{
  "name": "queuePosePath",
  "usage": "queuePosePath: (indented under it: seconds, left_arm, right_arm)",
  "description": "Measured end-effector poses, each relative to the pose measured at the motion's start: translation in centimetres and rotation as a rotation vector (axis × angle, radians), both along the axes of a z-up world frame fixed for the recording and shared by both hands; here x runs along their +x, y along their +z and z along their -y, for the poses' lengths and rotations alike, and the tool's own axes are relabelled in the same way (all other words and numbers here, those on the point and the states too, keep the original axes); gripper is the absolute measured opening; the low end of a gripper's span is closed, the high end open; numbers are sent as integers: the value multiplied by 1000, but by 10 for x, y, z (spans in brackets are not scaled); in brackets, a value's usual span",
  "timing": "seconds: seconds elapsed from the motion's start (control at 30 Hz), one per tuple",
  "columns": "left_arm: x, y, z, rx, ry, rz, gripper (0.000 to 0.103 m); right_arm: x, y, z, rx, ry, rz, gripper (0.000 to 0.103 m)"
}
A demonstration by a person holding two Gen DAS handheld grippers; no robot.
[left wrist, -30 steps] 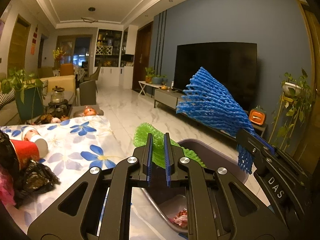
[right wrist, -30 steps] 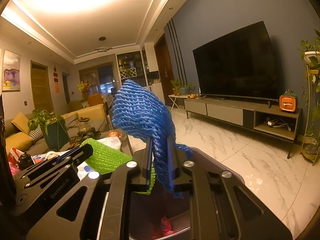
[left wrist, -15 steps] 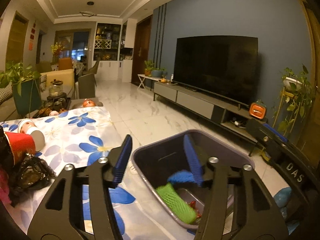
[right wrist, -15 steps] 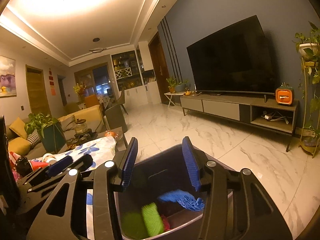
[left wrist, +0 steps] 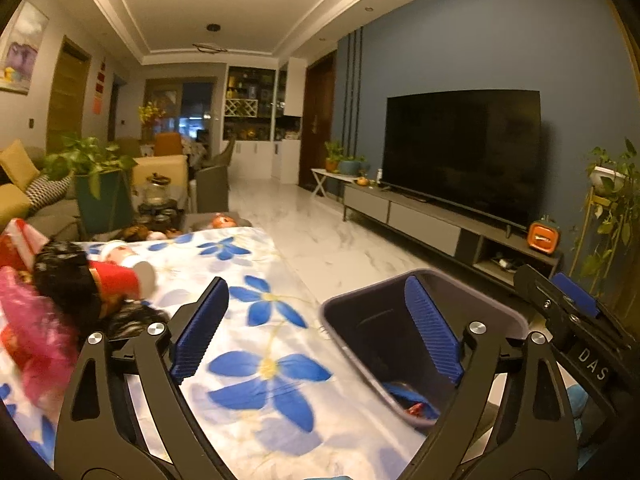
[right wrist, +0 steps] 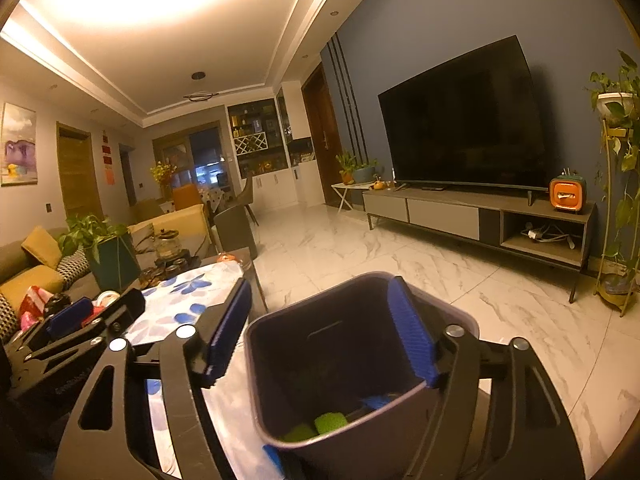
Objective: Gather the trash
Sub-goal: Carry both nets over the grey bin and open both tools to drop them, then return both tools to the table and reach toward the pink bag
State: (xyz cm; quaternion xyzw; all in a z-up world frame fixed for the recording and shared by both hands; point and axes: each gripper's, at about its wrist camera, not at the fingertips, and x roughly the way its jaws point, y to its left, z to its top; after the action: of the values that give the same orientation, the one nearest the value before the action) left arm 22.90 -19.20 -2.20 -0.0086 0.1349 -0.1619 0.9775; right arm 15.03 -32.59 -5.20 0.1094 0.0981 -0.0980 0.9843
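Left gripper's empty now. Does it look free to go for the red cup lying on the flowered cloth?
Probably yes. The left gripper has its jaws wide open, holding nothing, and the red cup lies on its side ahead to the left across bare flowered cloth. Black crumpled trash crowds its near side, so come in from the right.

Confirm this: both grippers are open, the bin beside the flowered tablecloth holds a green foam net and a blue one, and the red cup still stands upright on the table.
Not quite. The red cup lies on its side, as the left wrist view shows. The rest holds: left gripper and right gripper are open, and the bin beside the flowered tablecloth holds the green foam net and the blue one.
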Motion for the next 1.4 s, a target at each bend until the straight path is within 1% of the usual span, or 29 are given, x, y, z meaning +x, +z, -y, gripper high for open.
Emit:
queuePosePath:
  seconds: [0.1,0.27,0.47,0.57,0.8,0.93,1.03,1.23,1.4]
  left_arm:
    - [-13,1,-14,9,35,15,92]
    - [-30,3,-48,-10,113,30,92]
    - [-47,3,-91,-7,245,53,92]
    - [-49,0,-113,-4,295,36,92]
    - [-56,-11,-172,-35,395,-23,92]
    - [-60,-13,-194,-41,427,-41,92]
    - [-63,-12,-204,-38,442,-38,92]
    - [-66,-12,-217,-30,462,-33,92]
    - [-62,-11,-221,-33,463,-35,92]
  right_arm:
    - [-6,2,-7,-2,5,-2,74]
    - [-17,7,-23,-20,21,5,74]
    - [-22,11,-53,-37,86,11,74]
    - [-22,10,-71,-58,120,12,74]
    - [-20,9,-114,-72,200,13,74]
    - [-19,7,-133,-72,230,11,74]
    - [-17,6,-146,-67,250,9,74]
    - [-7,2,-169,-73,281,3,74]
    - [4,-2,-178,-73,292,-1,74]
